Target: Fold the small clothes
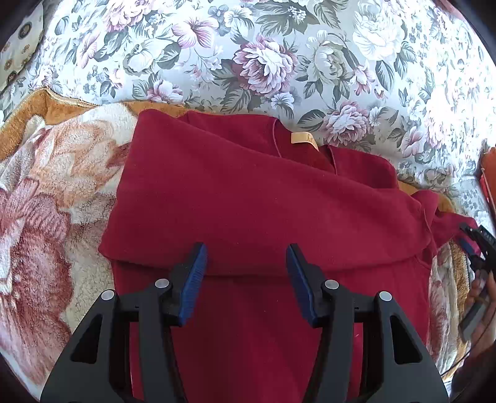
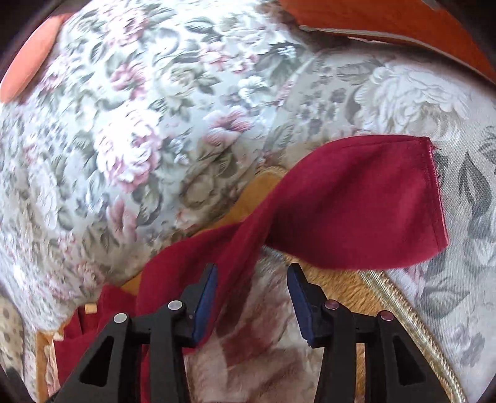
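1. Where the fleece blanket (image 1: 52,192) meets the floral sofa upholstery (image 1: 279,55), lies a dark red garment (image 1: 248,198), partly folded, upper layer doubled over lower with a fold edge running across just ahead of the left gripper (image 1: 246,269).
2. Tan neck label (image 1: 302,138) showing at the garment's far edge, beside the collar opening.
3. Left gripper: jaws parted to a middling width, blue pads (image 1: 195,279) poised over the red fabric on either side of the fold edge; nothing pinched between them; contact of the tips with the cloth not determinable.
4. Right gripper (image 2: 251,297): jaws apart, nothing clamped. Left pad close against a twisted strip of the red cloth; touching or merely in front cannot be told from this blurred view. Blanket pile visible through the gap.
5. Sleeve (image 2: 356,201) of the garment stretched out to the right in the right wrist view, hemmed cuff end resting on the upholstery, its near part over the blanket's corded border (image 2: 403,313).
6. Right gripper also seen at the right margin of the left wrist view, near the sleeve's end, with part of a hand (image 1: 479,303) behind it.
7. Orange-brown wooden surface (image 2: 387,21) at the top of the right wrist view, beyond the upholstery.
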Tool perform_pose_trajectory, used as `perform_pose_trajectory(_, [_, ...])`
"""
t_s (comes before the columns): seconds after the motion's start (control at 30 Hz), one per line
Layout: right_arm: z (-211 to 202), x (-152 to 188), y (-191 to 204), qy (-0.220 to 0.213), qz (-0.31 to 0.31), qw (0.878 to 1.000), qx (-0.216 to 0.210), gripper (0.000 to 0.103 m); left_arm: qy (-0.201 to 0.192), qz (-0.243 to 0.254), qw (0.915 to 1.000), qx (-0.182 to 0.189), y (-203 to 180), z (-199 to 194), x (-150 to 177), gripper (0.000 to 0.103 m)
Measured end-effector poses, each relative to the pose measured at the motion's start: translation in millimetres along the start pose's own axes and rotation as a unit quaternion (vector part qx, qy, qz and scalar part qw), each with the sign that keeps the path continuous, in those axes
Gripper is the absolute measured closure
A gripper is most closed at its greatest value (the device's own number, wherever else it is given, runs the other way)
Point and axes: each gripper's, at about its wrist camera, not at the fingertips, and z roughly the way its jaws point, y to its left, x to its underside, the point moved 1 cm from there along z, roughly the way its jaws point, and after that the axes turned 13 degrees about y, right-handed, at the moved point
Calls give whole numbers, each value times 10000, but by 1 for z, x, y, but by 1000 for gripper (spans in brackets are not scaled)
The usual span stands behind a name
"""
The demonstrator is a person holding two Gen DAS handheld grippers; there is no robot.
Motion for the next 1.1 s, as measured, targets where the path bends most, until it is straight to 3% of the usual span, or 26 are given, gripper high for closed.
perform_pose_trajectory(0.1, [5,-16,-15,-176,362,9988,-280,59,37,20,10000,-38,1,4,-2,50])
perform_pose_trajectory(0.13, [5,-21,-17,-264,384,9982,-374,63,50,25,10000,-47,1,5,-2,50])
perform_pose_trajectory(0.17, [4,-25,-17,-335,378,9982,-330,82,57,33,10000,-57,1,6,-2,50])
perform_pose_trajectory(0.2, [-1,-28,-15,-416,379,9982,-193,94,58,39,10000,-59,1,6,-2,50])
perform_pose_trajectory(0.27, [-23,-28,-11,-740,322,9964,-256,97,43,37,10000,-16,2,3,-2,50])
perform_pose_trajectory(0.33, [-51,-29,9,-1148,-73,9931,-240,97,-43,-22,10000,26,5,-3,-2,50])
perform_pose_trajectory(0.4, [-79,-27,40,-1363,-636,9873,-506,97,-198,-136,9997,50,13,-13,-3,50])
perform_pose_trajectory(0.53, [-118,5,130,-1478,-2104,9618,-941,97,-477,-595,9968,220,39,-31,-7,50])
perform_pose_trajectory(0.67, [-99,67,215,-979,-3235,9314,-1355,97,-739,-1196,9891,442,72,-48,-11,50])
perform_pose_trajectory(0.77, [-42,124,268,-286,-3749,9139,-1529,97,-940,-1542,9819,566,93,-57,-12,50])
perform_pose_trajectory(0.83, [13,160,292,471,-3935,9061,-1481,96,-941,-1661,9792,684,100,-58,-14,50])
perform_pose_trajectory(0.9, [62,189,305,1496,-4108,8886,-1390,87,-859,-1674,9784,860,102,-55,-17,50])
perform_pose_trajectory(0.93, [81,203,306,1906,-4211,8774,-1288,76,-788,-1648,9787,932,102,-53,-18,50])
perform_pose_trajectory(0.97, [89,212,304,2050,-4293,8712,-1214,75,-736,-1629,9792,962,101,-51,-19,50])
perform_pose_trajectory(1.1, [65,203,281,1702,-4287,8783,-1261,70,-728,-1518,9804,1028,94,-51,-22,47])
